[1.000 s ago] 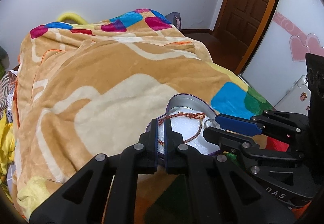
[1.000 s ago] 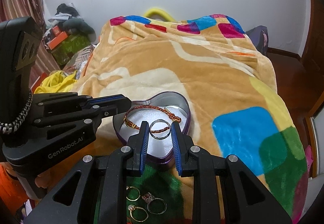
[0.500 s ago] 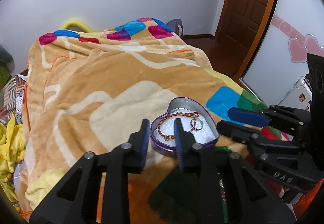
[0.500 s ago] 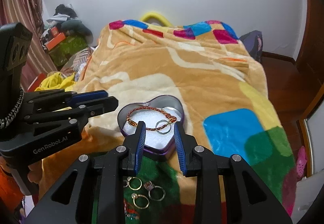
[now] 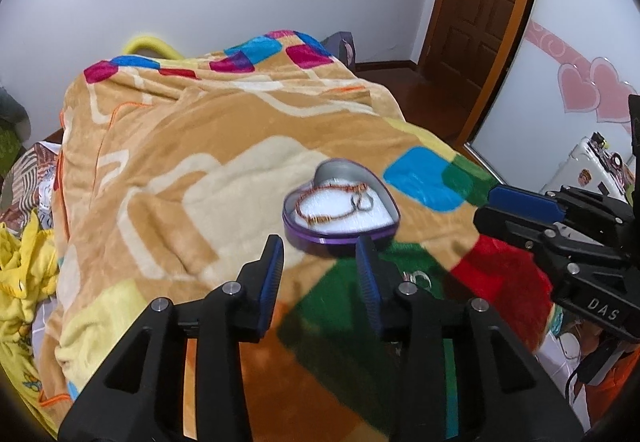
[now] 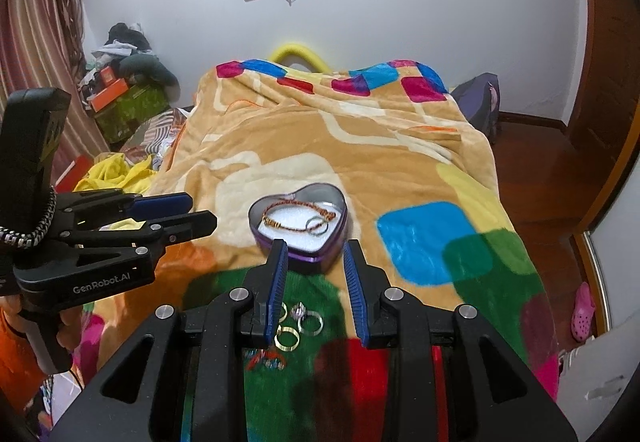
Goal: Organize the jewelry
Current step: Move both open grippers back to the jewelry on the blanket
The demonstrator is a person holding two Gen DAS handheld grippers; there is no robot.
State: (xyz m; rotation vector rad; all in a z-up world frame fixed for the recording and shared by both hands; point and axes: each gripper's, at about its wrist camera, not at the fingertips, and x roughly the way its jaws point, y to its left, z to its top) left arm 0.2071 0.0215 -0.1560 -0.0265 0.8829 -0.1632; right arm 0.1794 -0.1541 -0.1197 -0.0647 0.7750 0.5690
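plush tan blanket point(image 6: 360, 146) with coloured squares covers the bed under you, and its right edge drops to the wooden floor point(image 6: 540, 162). on it sits the heart-shaped tin point(image 6: 334, 238), purple-walled and white-lined; in the right wrist view its lobes face away from you and its tip points toward you, toward your right tongs. inside, the red-and-gold braided bracelet point(image 6: 296, 216) lies as a loop stretched left to right, with a silver ring point(image 6: 317, 224) touching its right end. loose rings point(image 6: 298, 324), gold and silver, lie on the green patch nearer you than the tin, between the fingers of your right tongs point(image 6: 314, 254). those tongs are spread wide and hold nothing. your left tongs point(image 5: 320, 248) are equally wide and empty, just short of the tin's near wall. bare blanket stretches behind and left of the tin.
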